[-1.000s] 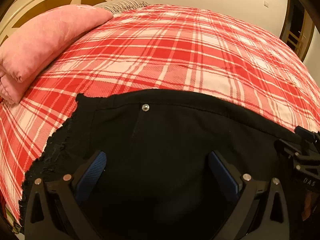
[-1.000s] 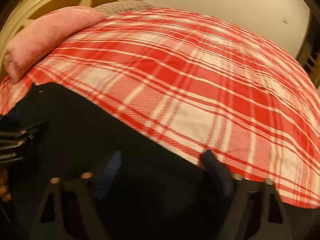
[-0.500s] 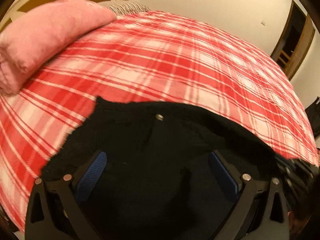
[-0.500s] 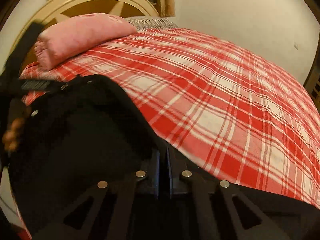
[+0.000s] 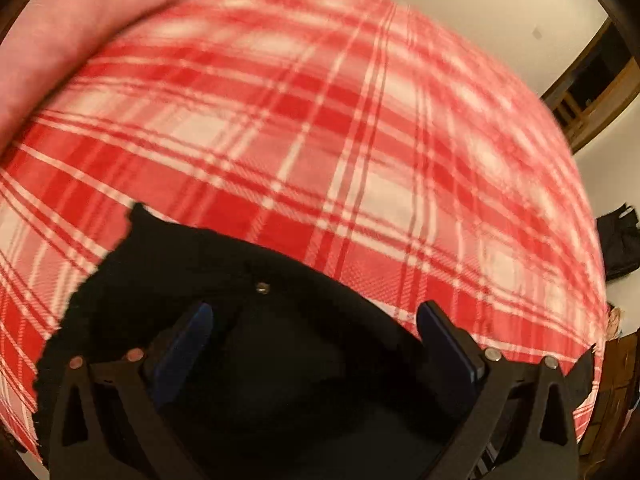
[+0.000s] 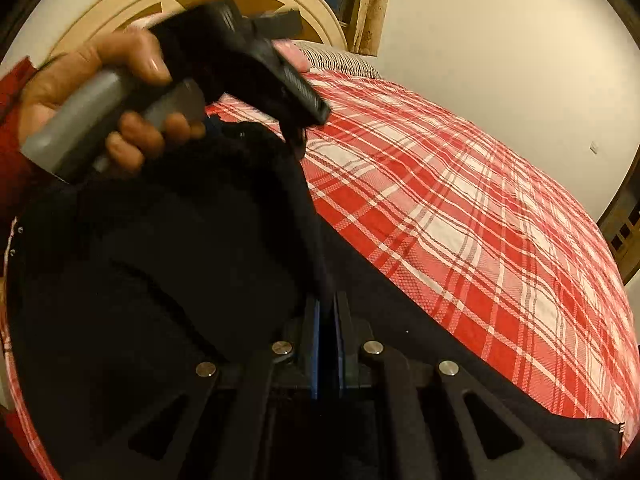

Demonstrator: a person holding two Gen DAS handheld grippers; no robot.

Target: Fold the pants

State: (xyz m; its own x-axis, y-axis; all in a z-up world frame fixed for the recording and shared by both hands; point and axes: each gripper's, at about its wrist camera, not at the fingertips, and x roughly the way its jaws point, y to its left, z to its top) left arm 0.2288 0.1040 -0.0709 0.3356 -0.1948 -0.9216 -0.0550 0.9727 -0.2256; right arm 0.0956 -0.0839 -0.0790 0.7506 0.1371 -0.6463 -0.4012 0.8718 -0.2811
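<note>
Black pants [image 5: 240, 280] lie on a red plaid bedspread [image 5: 320, 140]; their waistband with a metal button [image 5: 261, 288] faces away from me. My left gripper [image 5: 316, 328] is open, its blue pads [image 5: 444, 340] hovering over the waist. In the right wrist view my right gripper [image 6: 327, 312] is shut on a raised edge of the pants [image 6: 180, 260], lifting the fabric off the bed. The left gripper's body [image 6: 240, 64], held by a hand, shows above the lifted cloth.
A pink pillow [image 5: 80, 40] lies at the bed's head by a cream headboard [image 6: 224, 4]. A dark bag [image 5: 620, 240] sits on the floor right of the bed. A wooden door frame [image 6: 624, 220] stands at far right.
The right gripper closed on the pants edge and lifted it up. The left gripper moved forward over the waistband and stayed open.
</note>
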